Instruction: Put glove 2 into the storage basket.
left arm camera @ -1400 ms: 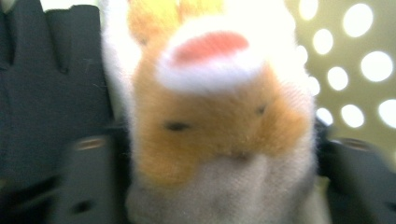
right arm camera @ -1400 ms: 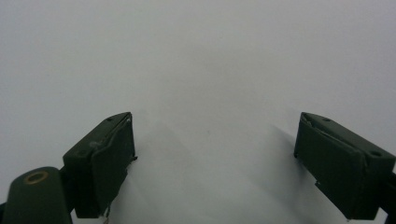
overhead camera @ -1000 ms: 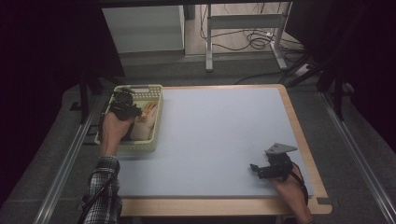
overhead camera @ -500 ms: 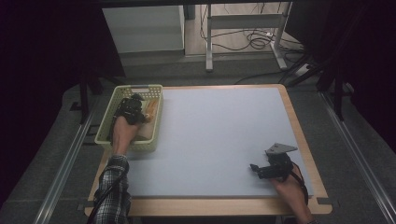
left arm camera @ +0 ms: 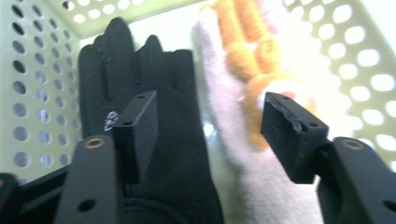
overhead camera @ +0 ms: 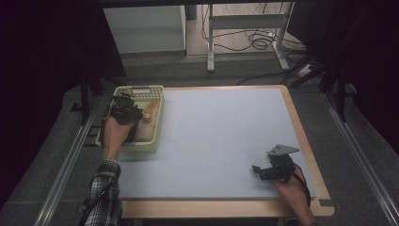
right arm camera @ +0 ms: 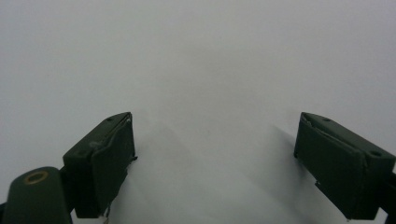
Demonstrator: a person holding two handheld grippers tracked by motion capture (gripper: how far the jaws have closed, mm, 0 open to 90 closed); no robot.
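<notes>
A pale green perforated basket (overhead camera: 156, 123) stands at the table's left edge. In it lie a black glove (left arm camera: 116, 70) and, beside it, a white glove with orange finger pads (left arm camera: 243, 60), which shows from above as a light shape (overhead camera: 149, 113). My left gripper (overhead camera: 125, 109) reaches down into the basket. Its jaws have just been opening and now stand apart (left arm camera: 210, 107) over both gloves, with neither glove pinched between them. My right gripper (overhead camera: 258, 170) rests low on the grey mat near the front right, open (right arm camera: 212, 135), nothing between its fingers.
The grey mat (overhead camera: 221, 127) covers most of the wooden table (overhead camera: 306, 141). The basket's holed walls (left arm camera: 28, 93) close in on the left gripper. Beyond the far edge stand a white cabinet (overhead camera: 143, 28) and a metal frame (overhead camera: 244, 28) with cables.
The left hand shifted slightly right inside the basket, then back left. The right hand and its gripper have stayed put.
</notes>
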